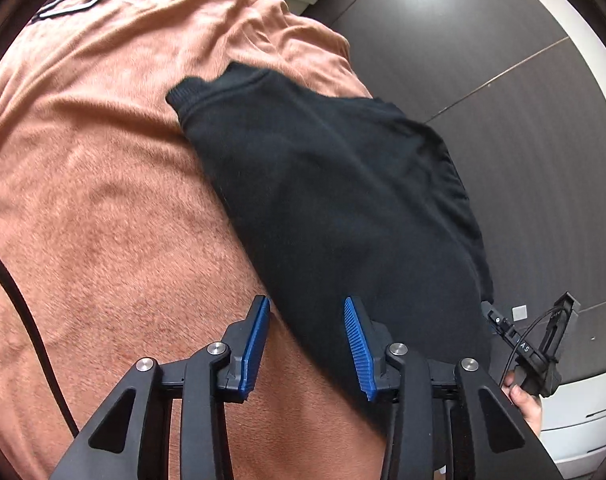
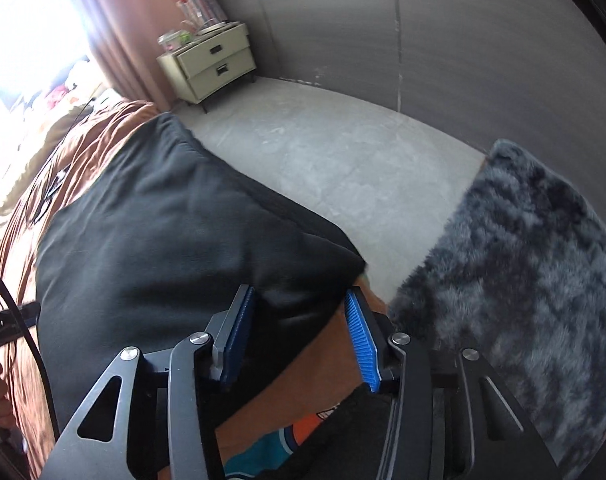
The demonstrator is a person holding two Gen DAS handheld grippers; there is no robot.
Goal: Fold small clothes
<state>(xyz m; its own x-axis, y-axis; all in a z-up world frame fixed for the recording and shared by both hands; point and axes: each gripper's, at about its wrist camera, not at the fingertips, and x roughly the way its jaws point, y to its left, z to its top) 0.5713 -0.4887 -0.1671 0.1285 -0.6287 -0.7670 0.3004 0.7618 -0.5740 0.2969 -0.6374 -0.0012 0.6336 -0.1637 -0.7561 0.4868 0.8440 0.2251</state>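
Observation:
A black garment (image 1: 335,200) lies spread along the edge of a bed covered by a brown fleece blanket (image 1: 103,200). My left gripper (image 1: 306,302) hovers over its near edge with the blue pads apart; cloth lies under the gap and neither pad presses on it. In the right wrist view the same garment (image 2: 163,240) hangs slightly over the bed's side. My right gripper (image 2: 299,292) stands open around the garment's near corner, the cloth loose between the pads. The right gripper's body (image 1: 543,344), held by a hand, shows at the left wrist view's right edge.
A black cable (image 1: 23,312) runs across the blanket on the left. Beyond the bed lie a grey floor (image 2: 323,160), a shaggy grey rug (image 2: 523,260) and a cream nightstand (image 2: 211,68) by the dark wall. An orange and teal printed cloth (image 2: 303,436) shows under the right gripper.

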